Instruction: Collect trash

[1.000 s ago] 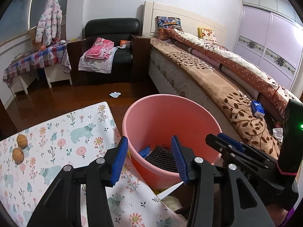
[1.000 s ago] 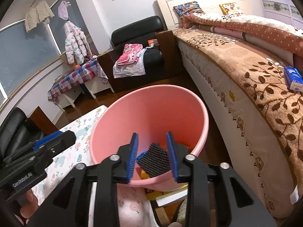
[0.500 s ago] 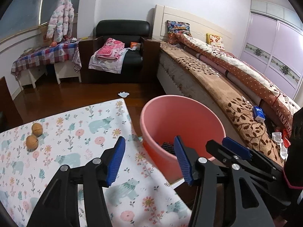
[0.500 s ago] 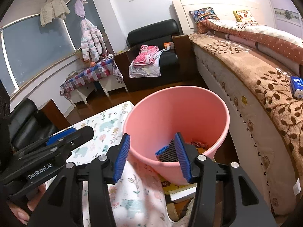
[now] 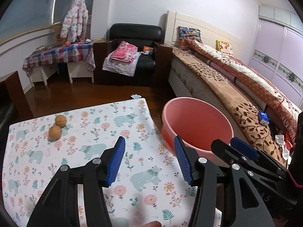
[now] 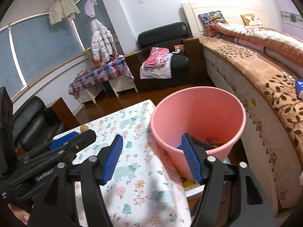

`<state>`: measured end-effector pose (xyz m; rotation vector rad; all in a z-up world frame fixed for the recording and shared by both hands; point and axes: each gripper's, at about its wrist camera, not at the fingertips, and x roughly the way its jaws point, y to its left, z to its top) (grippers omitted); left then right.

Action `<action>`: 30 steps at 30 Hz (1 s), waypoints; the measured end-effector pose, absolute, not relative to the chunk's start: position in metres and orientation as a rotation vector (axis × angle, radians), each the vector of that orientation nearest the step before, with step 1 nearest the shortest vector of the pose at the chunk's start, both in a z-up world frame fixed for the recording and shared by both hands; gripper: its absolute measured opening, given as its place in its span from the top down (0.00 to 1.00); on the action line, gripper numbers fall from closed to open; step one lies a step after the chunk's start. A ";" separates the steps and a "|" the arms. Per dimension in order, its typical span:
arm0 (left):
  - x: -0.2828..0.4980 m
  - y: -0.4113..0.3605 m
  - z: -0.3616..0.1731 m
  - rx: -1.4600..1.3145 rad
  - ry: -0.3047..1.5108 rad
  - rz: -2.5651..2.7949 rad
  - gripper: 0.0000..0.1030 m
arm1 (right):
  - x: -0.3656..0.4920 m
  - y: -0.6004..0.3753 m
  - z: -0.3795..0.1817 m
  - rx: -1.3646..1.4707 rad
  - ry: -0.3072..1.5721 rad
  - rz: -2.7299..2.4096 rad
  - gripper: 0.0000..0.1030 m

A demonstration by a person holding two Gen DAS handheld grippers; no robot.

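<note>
The left gripper [image 5: 149,158], black with blue ribbed pads, stands with its jaws spread wide and nothing between them, above a table covered by a white cloth printed with bears and flowers [image 5: 90,151]. The right gripper [image 6: 153,158], of the same build, is likewise released and empty; its left finger is over the cloth and its right finger overlaps the near rim of the round pink plastic trash bucket [image 6: 198,117]. In the left wrist view the right gripper shows at the lower right, just beside the bucket [image 5: 197,124]. The bucket stands upright, touching or just beside the right edge of the table, between the table and the bed. Inside it, low against the near wall, lie a dark ribbed item with a blue part [image 6: 200,144] and some small coloured scraps; their exact kind cannot be told. Two round brown walnuts [image 5: 57,127] rest close together on the far left part of the cloth. Further off, a small white scrap [image 5: 135,96] lies on the wooden floor just past the table's far edge. A bed with a brown leaf-patterned blanket [image 5: 236,102] runs along the right, with a small blue box [image 5: 263,117] on it. A black leather armchair [image 5: 136,43] holding pink folded cloth stands by the far wall.
</note>
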<state>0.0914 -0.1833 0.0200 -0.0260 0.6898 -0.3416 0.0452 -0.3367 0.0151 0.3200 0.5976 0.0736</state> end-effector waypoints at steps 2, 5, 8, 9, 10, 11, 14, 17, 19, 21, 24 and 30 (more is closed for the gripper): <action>0.089 -0.175 0.021 -0.037 0.686 -0.330 0.49 | 0.043 -0.329 0.016 0.303 0.592 0.077 0.37; 0.085 -0.167 0.022 -0.047 0.681 -0.319 0.49 | 0.040 -0.320 0.018 0.287 0.588 0.084 0.37; 0.084 -0.160 0.023 -0.056 0.680 -0.309 0.49 | 0.037 -0.313 0.020 0.272 0.582 0.090 0.37; 0.083 -0.158 0.022 -0.058 0.679 -0.305 0.49 | 0.035 -0.310 0.021 0.267 0.580 0.090 0.37; 0.082 -0.157 0.022 -0.059 0.677 -0.302 0.49 | 0.035 -0.308 0.022 0.260 0.579 0.088 0.37; 0.081 -0.154 0.022 -0.062 0.676 -0.299 0.49 | 0.034 -0.306 0.023 0.253 0.575 0.087 0.37; 0.080 -0.151 0.023 -0.067 0.674 -0.295 0.49 | 0.032 -0.303 0.026 0.247 0.564 0.083 0.37; 0.077 -0.148 0.025 -0.063 0.664 -0.292 0.49 | 0.029 -0.299 0.029 0.241 0.553 0.081 0.37; 0.075 -0.146 0.027 -0.064 0.657 -0.290 0.49 | 0.027 -0.296 0.031 0.233 0.547 0.080 0.37; 0.073 -0.144 0.028 -0.065 0.654 -0.288 0.49 | 0.026 -0.294 0.035 0.220 0.537 0.079 0.37; 0.071 -0.142 0.028 -0.072 0.653 -0.286 0.49 | 0.023 -0.291 0.039 0.200 0.526 0.074 0.37; 0.068 -0.137 0.027 -0.075 0.654 -0.277 0.49 | 0.021 -0.284 0.043 0.174 0.525 0.071 0.37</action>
